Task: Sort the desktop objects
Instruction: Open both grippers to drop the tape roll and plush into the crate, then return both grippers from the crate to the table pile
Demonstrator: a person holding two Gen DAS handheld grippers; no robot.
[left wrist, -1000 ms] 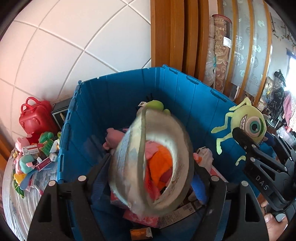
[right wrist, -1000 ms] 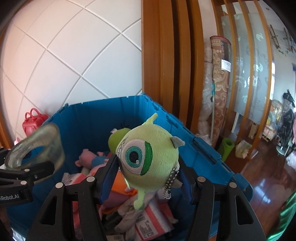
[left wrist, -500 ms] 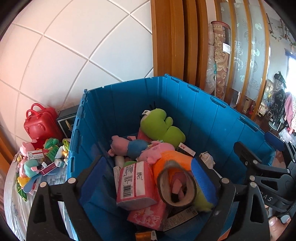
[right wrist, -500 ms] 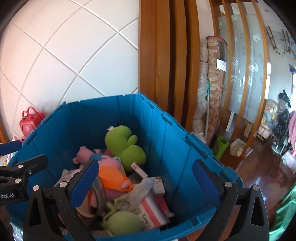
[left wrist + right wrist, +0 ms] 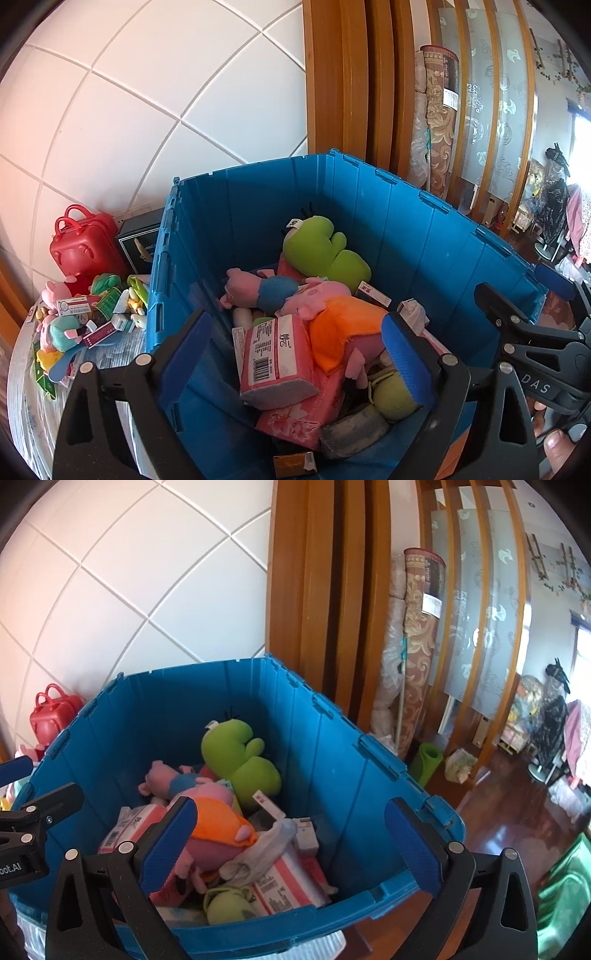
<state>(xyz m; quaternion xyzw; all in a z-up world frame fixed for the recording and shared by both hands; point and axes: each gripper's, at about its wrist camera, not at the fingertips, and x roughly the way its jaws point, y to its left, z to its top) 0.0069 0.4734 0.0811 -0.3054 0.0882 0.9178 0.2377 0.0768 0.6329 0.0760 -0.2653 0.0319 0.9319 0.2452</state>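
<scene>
A blue plastic crate (image 5: 413, 221) (image 5: 332, 753) holds plush toys, tissue packs and small boxes. The grey tape roll (image 5: 354, 430) lies at its near edge beside the round green one-eyed plush (image 5: 391, 395) (image 5: 225, 904). A bigger green plush (image 5: 325, 251) (image 5: 240, 757) lies at the back. My left gripper (image 5: 299, 354) is open and empty above the crate's near side. My right gripper (image 5: 291, 838) is open and empty above the crate, and shows at the right of the left wrist view (image 5: 532, 332).
Left of the crate, on the table, stand a red toy suitcase (image 5: 83, 243), a dark box (image 5: 138, 243) and a pile of small toys and boxes (image 5: 77, 317). A white tiled wall and wooden slats stand behind. A wooden floor (image 5: 517, 830) lies to the right.
My left gripper opened and the tape roll dropped into the crate. My right gripper opened and the round green plush dropped in. Both have drawn back slightly.
</scene>
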